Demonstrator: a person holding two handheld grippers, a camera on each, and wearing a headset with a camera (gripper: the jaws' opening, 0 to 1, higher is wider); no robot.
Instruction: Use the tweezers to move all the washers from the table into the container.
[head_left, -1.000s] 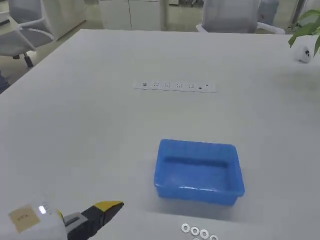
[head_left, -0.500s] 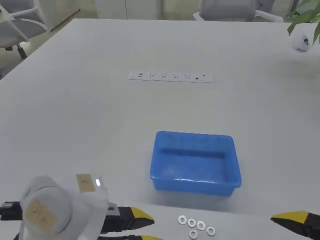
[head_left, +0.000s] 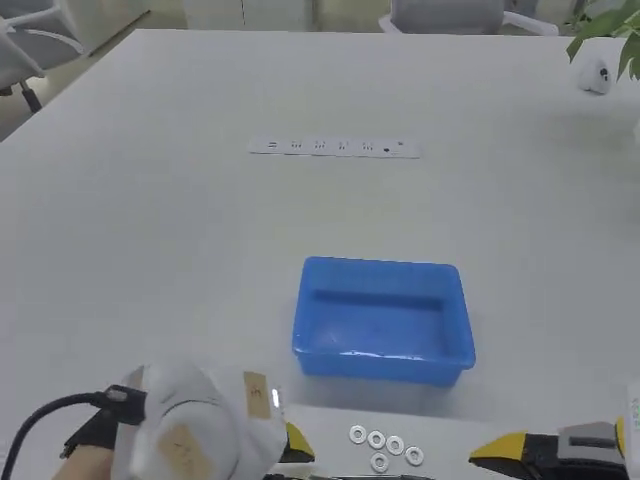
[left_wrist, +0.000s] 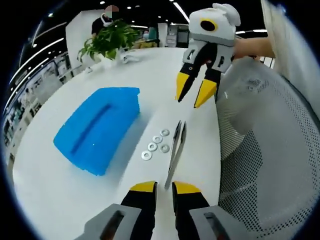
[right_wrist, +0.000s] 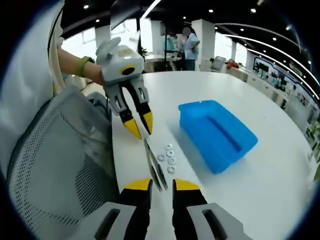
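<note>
Right tool (head_left: 498, 453) moved inward, tweezers (left_wrist: 175, 150) beside washers (left_wrist: 156, 145)

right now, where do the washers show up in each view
Head view: washers bottom centre, on the table just in front of the blue container.
Left gripper view: washers near centre, between the blue container on the left and the tweezers on the right.
Right gripper view: washers near centre, tweezers left, blue container right.
Shared landmark: the blue container.

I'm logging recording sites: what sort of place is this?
Likely an open-plan office: a large white table with a built-in socket strip, grey office chairs at its far edge, and a green potted plant.
</note>
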